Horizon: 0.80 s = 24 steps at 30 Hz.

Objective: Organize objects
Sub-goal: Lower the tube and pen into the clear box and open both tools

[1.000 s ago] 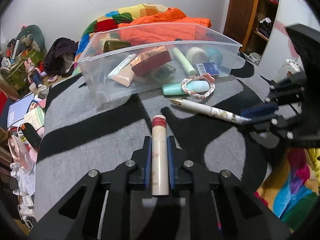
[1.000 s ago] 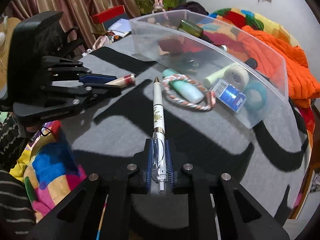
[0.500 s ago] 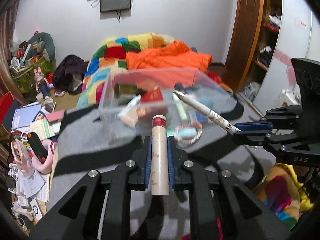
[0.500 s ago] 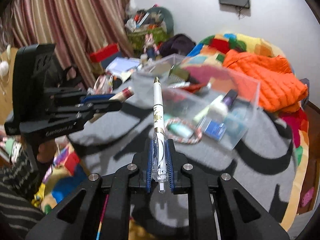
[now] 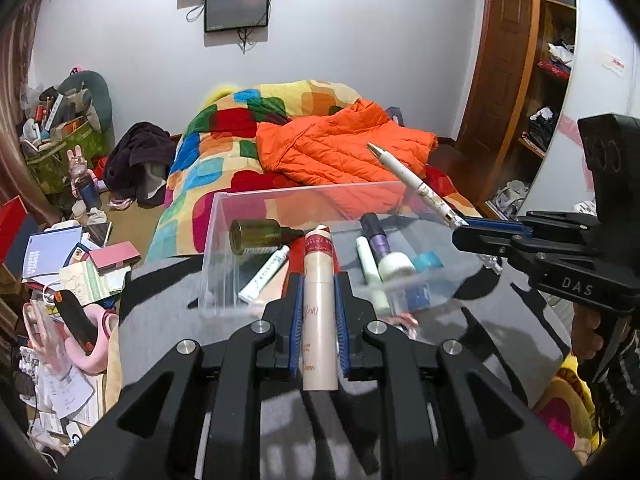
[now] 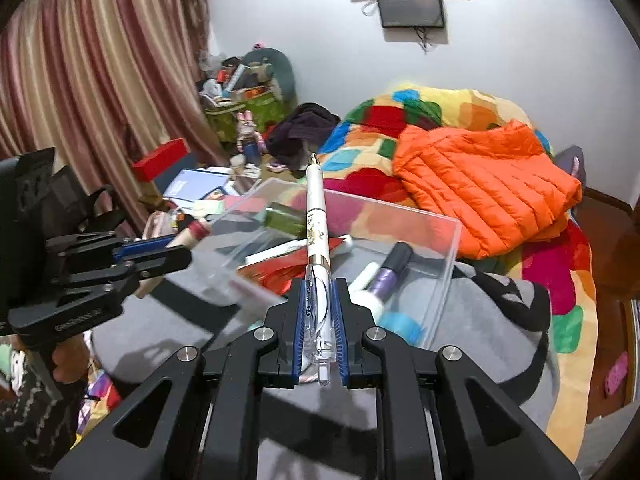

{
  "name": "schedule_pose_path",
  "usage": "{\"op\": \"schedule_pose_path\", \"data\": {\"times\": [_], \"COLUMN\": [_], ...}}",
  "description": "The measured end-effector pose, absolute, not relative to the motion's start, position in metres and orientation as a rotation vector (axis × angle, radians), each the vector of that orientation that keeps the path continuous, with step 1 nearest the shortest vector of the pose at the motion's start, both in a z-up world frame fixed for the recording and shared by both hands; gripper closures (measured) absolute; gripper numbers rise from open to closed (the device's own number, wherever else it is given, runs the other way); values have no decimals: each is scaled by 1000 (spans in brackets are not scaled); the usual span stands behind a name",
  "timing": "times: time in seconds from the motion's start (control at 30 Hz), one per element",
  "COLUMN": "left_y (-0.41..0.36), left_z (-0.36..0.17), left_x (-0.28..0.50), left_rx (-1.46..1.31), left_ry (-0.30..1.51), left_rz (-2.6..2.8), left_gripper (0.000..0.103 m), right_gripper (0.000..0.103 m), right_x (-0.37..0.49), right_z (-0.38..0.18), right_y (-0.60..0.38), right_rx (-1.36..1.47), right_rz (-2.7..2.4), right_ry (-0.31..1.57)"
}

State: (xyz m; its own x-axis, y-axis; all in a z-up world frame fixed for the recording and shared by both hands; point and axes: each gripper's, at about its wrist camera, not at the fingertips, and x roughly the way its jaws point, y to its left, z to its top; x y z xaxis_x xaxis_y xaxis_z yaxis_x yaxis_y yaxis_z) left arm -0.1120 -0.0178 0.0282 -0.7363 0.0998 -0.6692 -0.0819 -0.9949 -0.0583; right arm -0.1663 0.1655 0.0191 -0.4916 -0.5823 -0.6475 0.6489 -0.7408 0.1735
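Pen [image 6: 318, 216] pinched in right claw [image 6: 319, 332]; cream tube [image 5: 318, 300] pinched in left claw [image 5: 319, 328].

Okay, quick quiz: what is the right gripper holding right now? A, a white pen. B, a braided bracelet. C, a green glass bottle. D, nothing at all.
A: the right gripper is shut on a white pen whose gold tip points out over the clear plastic bin; the left gripper holds a beige cosmetic tube.

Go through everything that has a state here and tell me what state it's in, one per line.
Left gripper: shut on beige tube.
Right gripper: shut on pen.
Clear bin: open-topped, holding items.
Olive bottle: lying in bin, capped.
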Motion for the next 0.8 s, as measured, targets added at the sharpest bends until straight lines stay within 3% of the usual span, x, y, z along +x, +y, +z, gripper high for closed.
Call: {"op": "schedule_pose_path", "data": {"times": [0.37,0.8], "left_y": [-16,19], "left_z": [12,-14], "left_x": [-176,-201], "left_rx": [-1246,-1354], "left_ry": [-110,11], "left_rz": [2702,2627], "left_gripper": [89,89], "right_gripper": [91,91], "right_x": [-212,-217], "right_z": [-12,-31], "right_y": [157,140], "right_rx": [1058,1126], "right_rz": [-2268,-2267], "right_ry": [131,264]}}
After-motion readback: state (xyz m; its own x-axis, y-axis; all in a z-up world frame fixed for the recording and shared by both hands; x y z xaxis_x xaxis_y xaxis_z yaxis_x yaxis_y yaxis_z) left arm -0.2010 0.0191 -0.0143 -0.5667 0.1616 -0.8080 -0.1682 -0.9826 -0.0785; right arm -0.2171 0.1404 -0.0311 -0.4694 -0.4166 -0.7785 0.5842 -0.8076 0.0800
